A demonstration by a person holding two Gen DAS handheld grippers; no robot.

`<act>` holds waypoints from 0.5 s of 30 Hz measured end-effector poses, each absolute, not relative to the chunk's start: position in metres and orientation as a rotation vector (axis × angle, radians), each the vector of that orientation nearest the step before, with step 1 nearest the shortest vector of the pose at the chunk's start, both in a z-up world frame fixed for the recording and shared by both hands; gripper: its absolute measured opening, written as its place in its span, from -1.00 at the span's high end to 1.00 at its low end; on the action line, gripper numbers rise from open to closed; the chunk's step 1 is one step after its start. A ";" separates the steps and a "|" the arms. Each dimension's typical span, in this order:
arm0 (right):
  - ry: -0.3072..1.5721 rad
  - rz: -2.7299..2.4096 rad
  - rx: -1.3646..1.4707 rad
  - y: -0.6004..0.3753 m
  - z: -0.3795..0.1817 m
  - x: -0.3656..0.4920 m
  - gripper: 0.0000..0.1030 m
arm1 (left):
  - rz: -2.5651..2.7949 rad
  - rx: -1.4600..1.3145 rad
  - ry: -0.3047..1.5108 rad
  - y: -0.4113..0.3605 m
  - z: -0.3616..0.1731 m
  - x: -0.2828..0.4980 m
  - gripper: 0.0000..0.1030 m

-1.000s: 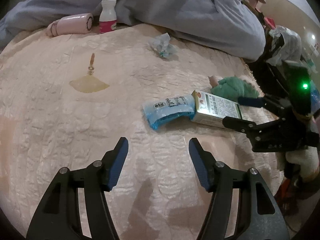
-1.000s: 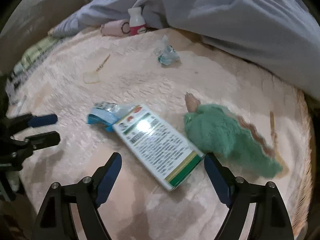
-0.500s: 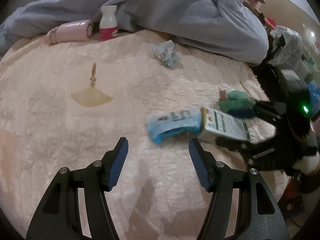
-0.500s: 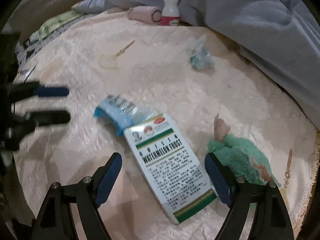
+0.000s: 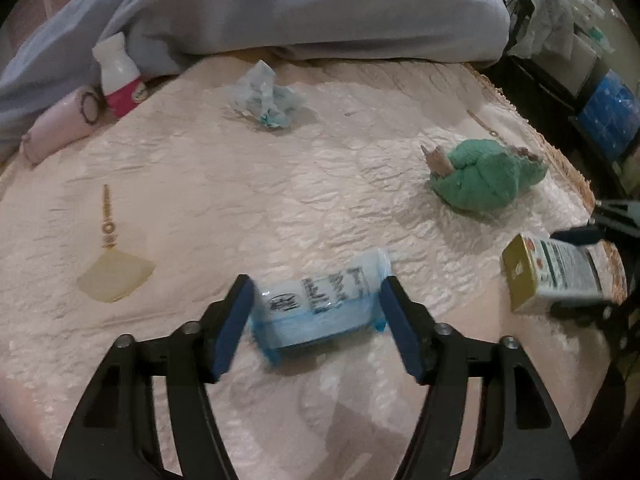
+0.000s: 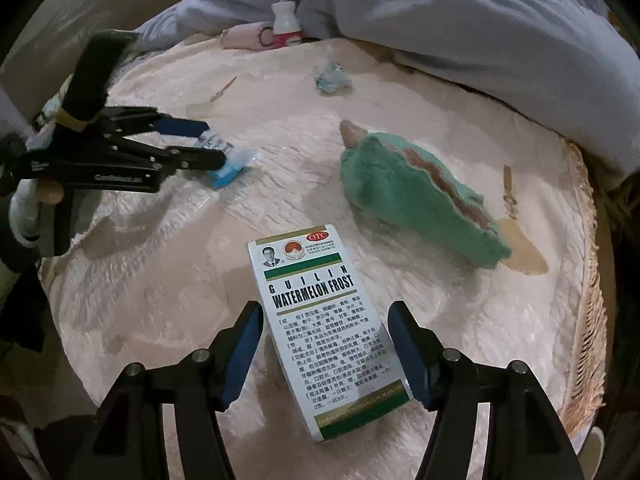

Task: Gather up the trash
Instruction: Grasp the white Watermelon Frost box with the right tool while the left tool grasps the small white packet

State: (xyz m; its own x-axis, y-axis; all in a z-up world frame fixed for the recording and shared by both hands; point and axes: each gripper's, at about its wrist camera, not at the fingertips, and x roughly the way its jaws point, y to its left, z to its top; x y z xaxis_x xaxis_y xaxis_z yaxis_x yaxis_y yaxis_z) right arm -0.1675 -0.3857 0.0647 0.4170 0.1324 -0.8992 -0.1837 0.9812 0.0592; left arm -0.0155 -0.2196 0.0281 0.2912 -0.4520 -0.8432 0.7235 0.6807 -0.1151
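Note:
A blue and white plastic wrapper (image 5: 320, 312) lies on the pink bedspread between the fingers of my open left gripper (image 5: 316, 328); it also shows in the right wrist view (image 6: 226, 160). A white and green medicine box (image 6: 324, 352) lies between the fingers of my open right gripper (image 6: 326, 356), its near end close to the bed edge; it also shows in the left wrist view (image 5: 556, 276). A crumpled pale blue tissue (image 5: 264, 96) lies farther back near the quilt.
A green plush toy (image 6: 416, 200) lies right of the box. A small white and pink bottle (image 5: 118, 76) and a pink roll (image 5: 60, 128) stand at the back by the blue-grey quilt (image 5: 300, 4). The bed edge (image 6: 580, 280) runs along the right.
Both grippers have moved forward: the left now straddles the blue wrapper, the right now straddles the medicine box. The box has shifted away from the wrapper.

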 end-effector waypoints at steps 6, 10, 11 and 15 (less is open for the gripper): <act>1.139 0.197 -0.045 -0.382 0.053 -0.164 -0.25 | -0.826 0.396 0.986 -0.220 0.027 -0.027 -0.29; 1.124 0.195 -0.066 -0.381 0.056 -0.159 -0.48 | -0.835 0.439 0.975 -0.218 0.026 -0.034 -0.28; 1.121 0.194 -0.067 -0.381 0.057 -0.157 -0.48 | -0.829 0.442 0.979 -0.217 0.025 -0.035 -0.27; 1.110 0.184 -0.083 -0.376 0.053 -0.150 -0.16 | -0.806 0.452 0.977 -0.219 0.025 -0.049 -0.07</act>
State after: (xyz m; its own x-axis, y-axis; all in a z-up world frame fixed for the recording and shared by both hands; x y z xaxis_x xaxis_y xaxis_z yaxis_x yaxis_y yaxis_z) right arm -0.1503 -0.3763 0.0534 0.4312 0.1064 -0.8960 -0.1888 0.9817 0.0257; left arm -0.0489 -0.2188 0.0247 0.3122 -0.3944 -0.8643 0.7735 0.6337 -0.0098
